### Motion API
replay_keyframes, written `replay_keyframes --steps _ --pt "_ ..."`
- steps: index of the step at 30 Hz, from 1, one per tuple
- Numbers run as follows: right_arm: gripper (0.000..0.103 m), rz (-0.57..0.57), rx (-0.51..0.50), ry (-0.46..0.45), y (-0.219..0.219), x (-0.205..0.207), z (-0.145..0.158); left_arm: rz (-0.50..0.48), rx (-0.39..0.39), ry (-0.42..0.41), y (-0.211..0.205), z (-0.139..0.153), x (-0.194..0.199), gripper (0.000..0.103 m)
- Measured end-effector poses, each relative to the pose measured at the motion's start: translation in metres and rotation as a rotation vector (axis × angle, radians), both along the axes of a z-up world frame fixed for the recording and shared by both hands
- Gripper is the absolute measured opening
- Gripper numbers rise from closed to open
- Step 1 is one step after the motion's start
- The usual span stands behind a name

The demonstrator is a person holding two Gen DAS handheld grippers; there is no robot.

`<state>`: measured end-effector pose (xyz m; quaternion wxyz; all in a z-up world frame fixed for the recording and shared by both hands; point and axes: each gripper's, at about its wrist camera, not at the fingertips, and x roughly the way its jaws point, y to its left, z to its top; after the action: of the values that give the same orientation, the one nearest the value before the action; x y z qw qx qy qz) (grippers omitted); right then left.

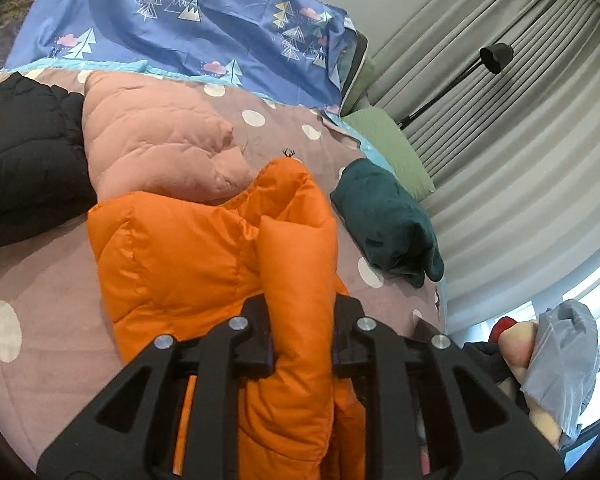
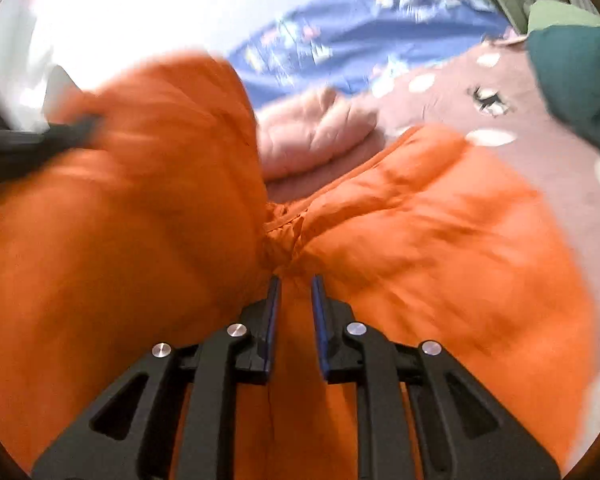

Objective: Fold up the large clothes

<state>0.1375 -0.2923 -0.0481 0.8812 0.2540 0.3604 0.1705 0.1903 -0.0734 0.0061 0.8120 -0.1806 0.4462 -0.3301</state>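
An orange puffer jacket [image 1: 172, 248] lies partly folded on the brown polka-dot bed cover [image 1: 52, 280]. My left gripper [image 1: 302, 304] is shut on a thick orange fold of the jacket that runs up between its fingers. In the right wrist view the jacket [image 2: 420, 232] fills most of the blurred frame. My right gripper [image 2: 294, 284] is shut on a bunched seam of the jacket, with fabric pinched between the blue pads. The other gripper shows dimly at the left edge [image 2: 28, 136].
A folded pink puffer jacket [image 1: 152, 140] and a black one [image 1: 24, 152] lie beyond the orange one. A dark green folded garment [image 1: 384, 220] sits to the right near a green pillow [image 1: 388, 140]. A blue tree-print quilt [image 1: 180, 28] lies behind. Curtains and a lamp stand at right.
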Motion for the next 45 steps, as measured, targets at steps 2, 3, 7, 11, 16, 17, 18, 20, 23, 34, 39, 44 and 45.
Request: replay_keyframes --steps 2,3,7,11,16,17,18,20,23,34,39,44,45 --pt "0.017 0.019 0.003 0.027 -0.003 -0.032 -0.007 -0.008 0.002 0.008 -0.009 -0.002 0.002 0.021" --pt "0.017 0.011 -0.01 0.036 -0.007 -0.043 -0.01 -0.013 0.012 0.012 -0.019 -0.003 0.003 0.023" --pt "0.018 -0.049 -0.057 0.012 -0.021 -0.088 -0.011 -0.035 0.08 0.014 -0.057 -0.011 0.004 0.029" --pt "0.032 -0.076 -0.071 -0.068 -0.027 -0.147 0.002 -0.105 0.179 0.016 -0.112 -0.027 0.005 0.031" --pt "0.066 -0.052 -0.091 -0.174 -0.025 -0.199 0.03 -0.206 0.214 0.065 -0.159 -0.052 0.009 0.037" --pt "0.074 -0.05 -0.095 -0.199 -0.022 -0.207 0.034 -0.232 0.21 0.075 -0.166 -0.057 0.01 0.038" --pt "0.075 -0.049 -0.099 -0.212 -0.021 -0.21 0.035 -0.256 0.204 0.086 -0.172 -0.064 0.009 0.04" --pt "0.076 -0.06 -0.091 -0.207 -0.027 -0.211 0.034 -0.272 0.194 0.095 -0.18 -0.072 0.01 0.041" --pt "0.076 -0.12 -0.072 -0.142 -0.028 -0.207 0.023 -0.298 0.145 0.103 -0.185 -0.085 0.011 0.045" --pt "0.019 -0.259 0.15 0.032 -0.067 -0.202 -0.036 -0.372 0.033 -0.078 -0.158 -0.046 -0.008 0.045" --pt "0.025 -0.264 0.184 0.063 -0.071 -0.203 -0.049 -0.359 0.175 -0.211 -0.135 -0.048 -0.018 0.044" --pt "0.055 -0.292 0.035 0.03 -0.065 -0.21 -0.026 -0.361 0.393 -0.324 -0.168 -0.098 -0.027 0.047" --pt "0.056 -0.309 -0.017 0.015 -0.063 -0.214 -0.019 -0.366 0.406 -0.34 -0.172 -0.101 -0.028 0.047"
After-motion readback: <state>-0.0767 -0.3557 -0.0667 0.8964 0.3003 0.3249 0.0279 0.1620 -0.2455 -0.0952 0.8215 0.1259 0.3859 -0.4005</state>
